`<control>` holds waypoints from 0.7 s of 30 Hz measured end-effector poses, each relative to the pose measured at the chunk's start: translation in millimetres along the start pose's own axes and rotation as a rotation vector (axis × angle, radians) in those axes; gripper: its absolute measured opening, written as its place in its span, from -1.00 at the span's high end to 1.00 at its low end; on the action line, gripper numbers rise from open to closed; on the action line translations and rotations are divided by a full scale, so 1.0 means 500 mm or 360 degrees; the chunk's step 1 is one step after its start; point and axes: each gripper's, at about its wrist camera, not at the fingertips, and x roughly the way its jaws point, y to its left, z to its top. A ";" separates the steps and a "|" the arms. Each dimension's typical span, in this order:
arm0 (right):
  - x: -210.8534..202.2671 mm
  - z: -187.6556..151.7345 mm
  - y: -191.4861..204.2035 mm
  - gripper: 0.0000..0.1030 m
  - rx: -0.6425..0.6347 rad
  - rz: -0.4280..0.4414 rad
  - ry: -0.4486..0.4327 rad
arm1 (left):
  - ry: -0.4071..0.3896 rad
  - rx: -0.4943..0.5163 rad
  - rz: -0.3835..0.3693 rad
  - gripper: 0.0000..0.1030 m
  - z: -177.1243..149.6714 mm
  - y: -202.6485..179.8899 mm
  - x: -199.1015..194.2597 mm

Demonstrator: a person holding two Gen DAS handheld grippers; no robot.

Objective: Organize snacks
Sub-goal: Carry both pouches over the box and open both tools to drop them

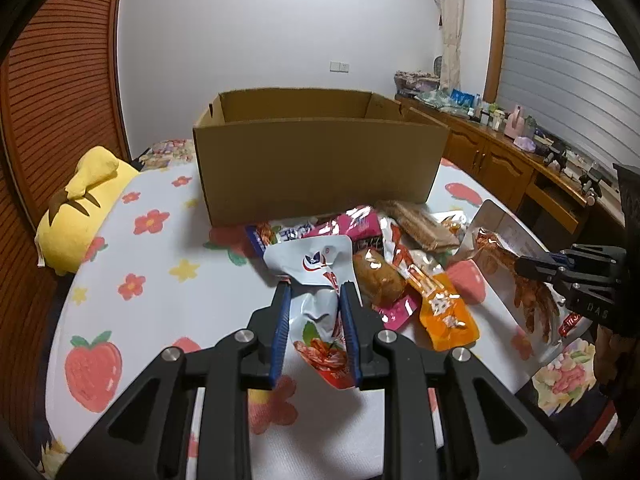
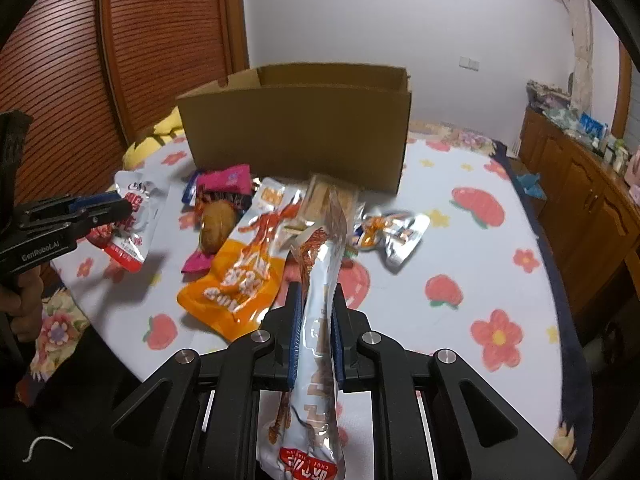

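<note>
Your left gripper (image 1: 315, 288), marked "GenRoboLAI", clamps a white-and-red pouch (image 1: 316, 276) between its pads; your right gripper (image 2: 316, 290) pinches a silver packet (image 2: 316, 344) edge-on, its print unreadable.

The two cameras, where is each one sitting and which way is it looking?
Left wrist view: sits on the left gripper, looking forward and down along its fingers at the white and red packet it grips, the snack pile and the cardboard box; the right gripper shows at the right edge.
Right wrist view: sits on the right gripper, looking along the silver packet it grips toward the box; the left gripper and a hand show at left.
Both share the box, the orange packet and the flowered cover.
</note>
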 end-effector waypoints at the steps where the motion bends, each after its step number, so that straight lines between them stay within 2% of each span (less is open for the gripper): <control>1: -0.005 0.004 -0.001 0.79 -0.0004 -0.0004 -0.0010 | -0.0012 0.0005 -0.0002 0.57 0.004 -0.002 -0.006; 11: -0.045 0.048 -0.007 0.79 -0.0054 -0.0036 -0.0093 | -0.0099 0.0035 -0.0024 0.57 0.056 -0.014 -0.041; 21: -0.067 0.131 -0.013 0.79 -0.0129 -0.0052 -0.0204 | -0.0166 0.0079 -0.0006 0.57 0.135 0.000 -0.041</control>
